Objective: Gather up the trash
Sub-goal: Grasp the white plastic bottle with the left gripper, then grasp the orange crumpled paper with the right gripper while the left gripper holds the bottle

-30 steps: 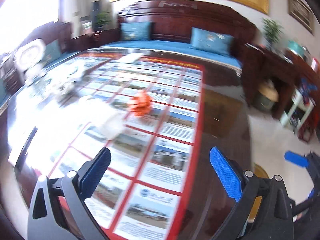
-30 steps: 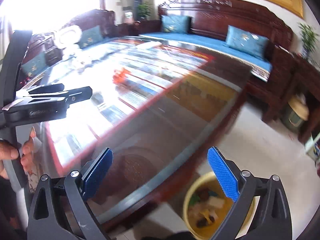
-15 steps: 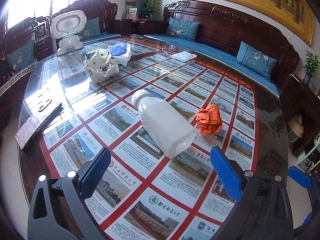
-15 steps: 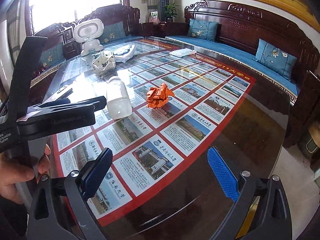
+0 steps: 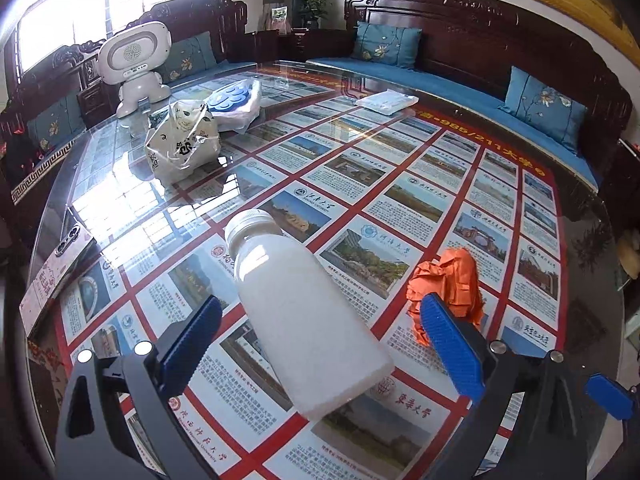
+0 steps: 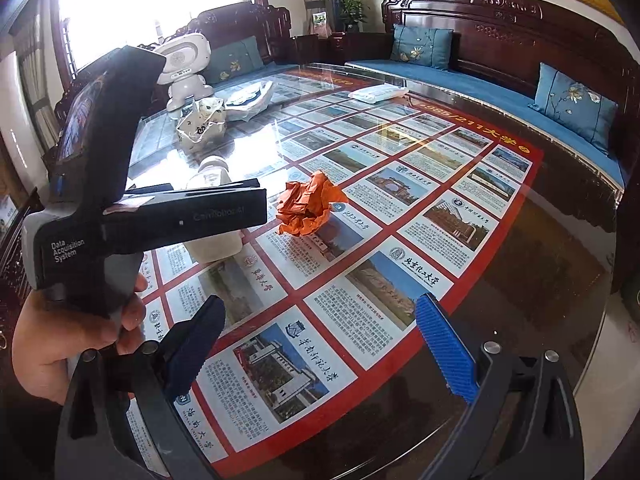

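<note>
A white plastic bottle (image 5: pixel 304 320) lies on its side on the glass table, its base between the open fingers of my left gripper (image 5: pixel 320 344). A crumpled orange paper ball (image 5: pixel 448 284) lies just right of it, behind the right fingertip. In the right wrist view the left gripper's body (image 6: pixel 160 220) covers most of the bottle (image 6: pixel 212 248), and the orange paper (image 6: pixel 308 208) lies beyond it. My right gripper (image 6: pixel 320 344) is open and empty above the table's near part.
A crumpled clear plastic bag (image 5: pixel 182 148), a bag with a blue item (image 5: pixel 236 100), a white toy robot (image 5: pixel 134 68) and a flat white packet (image 5: pixel 386 101) sit farther back. A card (image 5: pixel 52 276) lies at the table's left edge. Wooden sofas surround the table.
Both grippers have swung from the table's right edge and floor bin toward the trash. The left gripper has closed in until the bottle's base lies between its open fingers.
</note>
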Motion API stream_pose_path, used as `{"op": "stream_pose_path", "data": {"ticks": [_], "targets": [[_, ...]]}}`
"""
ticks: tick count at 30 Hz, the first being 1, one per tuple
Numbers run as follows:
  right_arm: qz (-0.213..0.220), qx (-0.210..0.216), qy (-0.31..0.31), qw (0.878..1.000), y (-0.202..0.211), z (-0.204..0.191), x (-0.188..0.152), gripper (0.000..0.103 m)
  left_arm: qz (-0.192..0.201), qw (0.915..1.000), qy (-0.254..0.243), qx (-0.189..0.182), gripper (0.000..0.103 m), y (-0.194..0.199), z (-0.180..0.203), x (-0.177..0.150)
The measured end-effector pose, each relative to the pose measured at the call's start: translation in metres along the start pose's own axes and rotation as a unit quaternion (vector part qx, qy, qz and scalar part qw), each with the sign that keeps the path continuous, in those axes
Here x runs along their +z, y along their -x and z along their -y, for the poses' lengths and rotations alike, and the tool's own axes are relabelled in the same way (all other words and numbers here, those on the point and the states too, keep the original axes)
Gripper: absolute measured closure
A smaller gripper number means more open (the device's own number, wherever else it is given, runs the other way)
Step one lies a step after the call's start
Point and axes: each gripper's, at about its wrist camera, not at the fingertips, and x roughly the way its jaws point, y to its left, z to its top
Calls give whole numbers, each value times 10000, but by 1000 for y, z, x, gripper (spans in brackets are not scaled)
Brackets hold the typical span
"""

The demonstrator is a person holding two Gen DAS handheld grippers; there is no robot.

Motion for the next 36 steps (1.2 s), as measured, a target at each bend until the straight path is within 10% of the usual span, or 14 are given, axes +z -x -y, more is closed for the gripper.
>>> {"op": "stream_pose_path", "data": {"ticks": [8, 17, 36], "targets": [[-5, 224, 110, 9997, -14, 6, 11, 10, -309, 9987, 368, 151, 5, -28, -14, 4], [-144, 289, 52, 9995, -30, 7, 18, 11, -458, 9987, 208, -71, 48, -31, -26, 1], [-374, 145, 112, 9991, -92, -15, 65, 19, -492, 9924, -235, -1102, 50, -4, -76, -13]]}}
